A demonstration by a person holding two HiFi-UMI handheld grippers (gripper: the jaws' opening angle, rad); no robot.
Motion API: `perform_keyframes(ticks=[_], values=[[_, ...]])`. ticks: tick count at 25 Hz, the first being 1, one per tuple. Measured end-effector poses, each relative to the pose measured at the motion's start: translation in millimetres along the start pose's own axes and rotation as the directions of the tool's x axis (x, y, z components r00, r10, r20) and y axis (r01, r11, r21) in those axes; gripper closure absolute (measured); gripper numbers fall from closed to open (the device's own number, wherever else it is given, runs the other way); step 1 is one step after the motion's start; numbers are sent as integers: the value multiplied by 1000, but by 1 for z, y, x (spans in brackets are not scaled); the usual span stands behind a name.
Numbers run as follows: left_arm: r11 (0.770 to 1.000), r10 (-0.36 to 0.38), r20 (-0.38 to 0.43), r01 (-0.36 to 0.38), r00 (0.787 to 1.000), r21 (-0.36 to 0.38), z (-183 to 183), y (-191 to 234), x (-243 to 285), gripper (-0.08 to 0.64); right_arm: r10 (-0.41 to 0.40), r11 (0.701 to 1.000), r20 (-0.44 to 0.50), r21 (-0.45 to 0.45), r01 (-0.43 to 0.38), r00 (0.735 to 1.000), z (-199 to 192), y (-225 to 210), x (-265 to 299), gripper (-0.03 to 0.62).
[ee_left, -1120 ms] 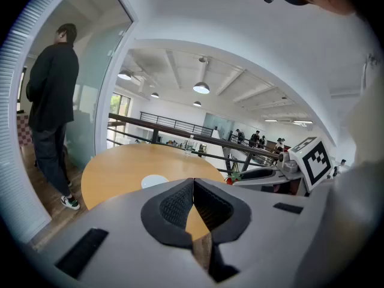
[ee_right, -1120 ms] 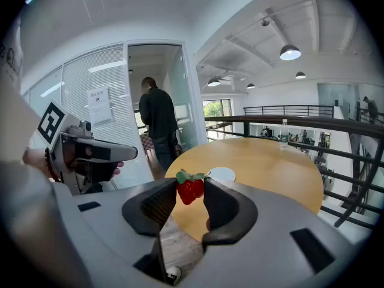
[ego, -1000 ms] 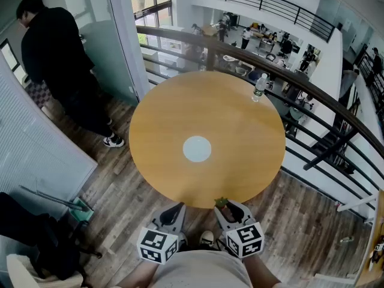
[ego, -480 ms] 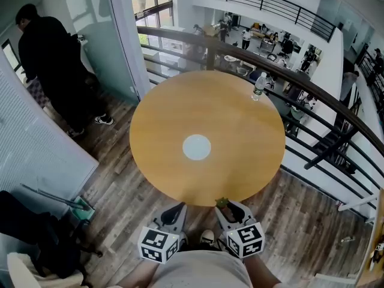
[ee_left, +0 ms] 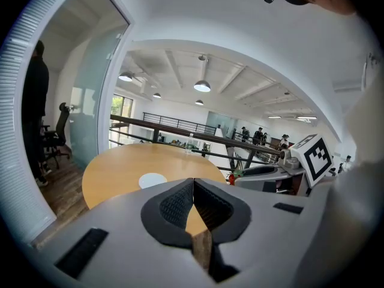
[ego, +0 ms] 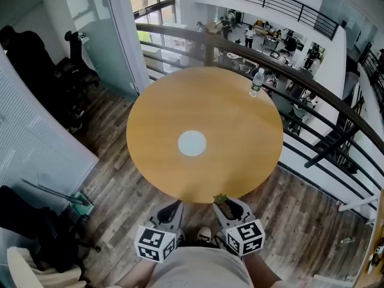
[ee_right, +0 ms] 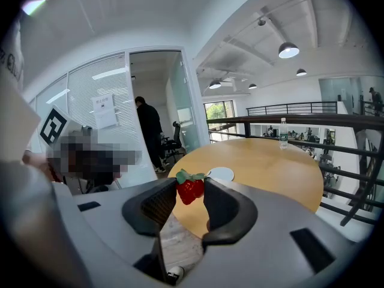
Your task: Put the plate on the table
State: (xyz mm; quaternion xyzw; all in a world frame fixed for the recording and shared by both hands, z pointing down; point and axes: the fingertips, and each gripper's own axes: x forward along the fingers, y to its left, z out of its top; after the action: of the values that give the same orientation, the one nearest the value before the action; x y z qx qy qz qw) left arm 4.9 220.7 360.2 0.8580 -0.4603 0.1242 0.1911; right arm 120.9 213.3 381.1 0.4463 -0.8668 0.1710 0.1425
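Round wooden table [ego: 240, 161] on a mezzanine, plank floor [ego: 120, 191] around it, dark curved railing [ego: 312, 95] behind, glass partition and office chair [ego: 72, 71] to the left. Water bottle [ego: 256, 83] upright at the table's far edge.

Plate [ego: 192, 143]: small, white, round, lying flat at about table centre, well apart from both grippers.

Left gripper [ego: 170, 210]: pads together, nothing between them. Right gripper [ego: 227, 204]: clamped on a red strawberry [ee_right: 189, 191] with green leaves, at the table's near edge.
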Motion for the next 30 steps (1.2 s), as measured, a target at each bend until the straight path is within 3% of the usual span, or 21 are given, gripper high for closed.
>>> perform_keyframes(ticks=[7, 14, 22, 30], values=[[999, 35, 11, -34, 999, -24, -7, -13, 2, 537, 26, 1000, -3, -5, -26, 1000, -7, -13, -8, 439], [998, 41, 8, -41, 999, -38, -3, -1, 11, 537, 38, 999, -21, 8, -38, 999, -7, -13, 6, 439], [999, -5, -4, 5, 1000, -39, 9, 42, 41, 537, -9, 1000, -30, 27, 10, 1000, 9, -26, 52, 439], [998, -68, -18, 68, 997, -9, 43, 119, 77, 537, -105, 993, -18, 48, 105, 994, 49, -45, 122, 439]])
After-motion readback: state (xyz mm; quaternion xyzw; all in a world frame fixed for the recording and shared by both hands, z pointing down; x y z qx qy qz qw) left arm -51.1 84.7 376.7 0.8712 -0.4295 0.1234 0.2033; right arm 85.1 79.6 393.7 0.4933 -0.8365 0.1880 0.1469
